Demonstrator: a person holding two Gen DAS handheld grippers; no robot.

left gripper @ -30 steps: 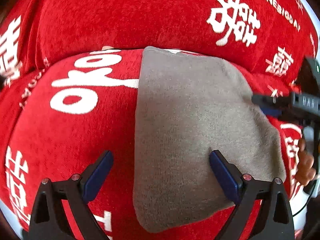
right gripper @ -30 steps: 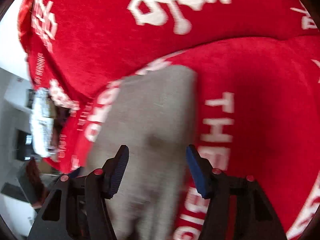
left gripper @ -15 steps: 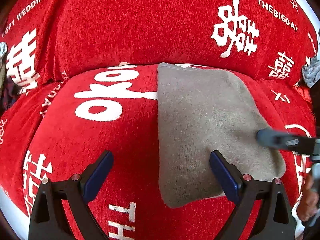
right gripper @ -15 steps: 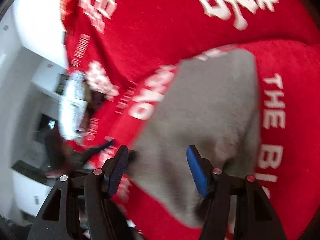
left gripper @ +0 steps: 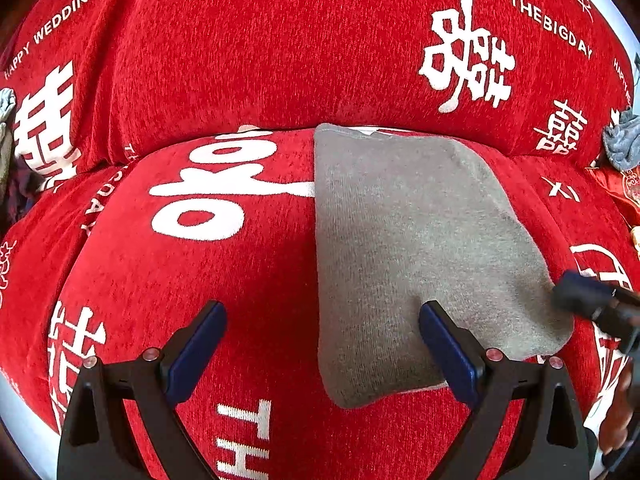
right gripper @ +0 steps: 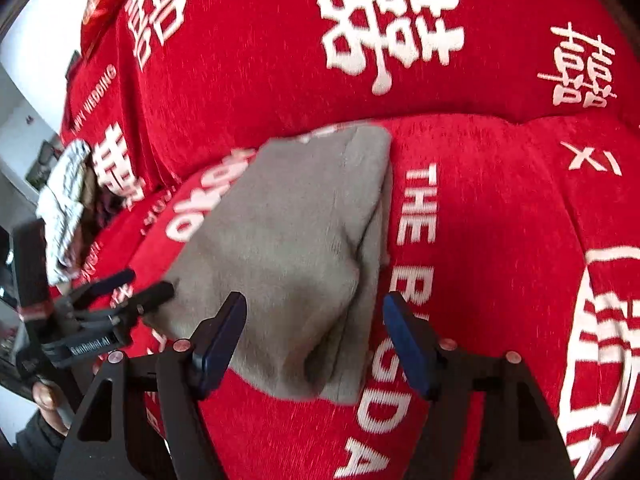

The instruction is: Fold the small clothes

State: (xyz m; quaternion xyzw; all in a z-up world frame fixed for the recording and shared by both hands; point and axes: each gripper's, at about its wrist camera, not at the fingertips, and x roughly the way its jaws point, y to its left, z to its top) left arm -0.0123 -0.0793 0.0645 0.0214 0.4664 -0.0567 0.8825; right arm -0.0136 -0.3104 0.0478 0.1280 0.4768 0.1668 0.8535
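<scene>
A grey folded garment (left gripper: 412,240) lies flat on the red sofa seat (left gripper: 224,280) printed with white letters. My left gripper (left gripper: 322,344) hovers open over the garment's near left edge; its right pad is above the cloth and its left pad above the red cover. It holds nothing. In the right wrist view the same garment (right gripper: 288,240) shows a raised fold at its near right corner. My right gripper (right gripper: 314,340) stands over that corner with jaws opening; the cloth lies below them and the pads do not press it. The left gripper (right gripper: 140,286) shows at the garment's left corner.
The sofa backrest (left gripper: 280,60) rises right behind the garment. A small grey-blue cloth (left gripper: 620,144) sits at the far right. A pale crumpled pile (right gripper: 64,200) lies on the sofa's far left. A person's hand (right gripper: 44,396) holds the left gripper's handle.
My right gripper has drawn back toward the garment's near right corner and its jaws have widened. The left gripper backed off slightly. The garment has stayed flat in place.
</scene>
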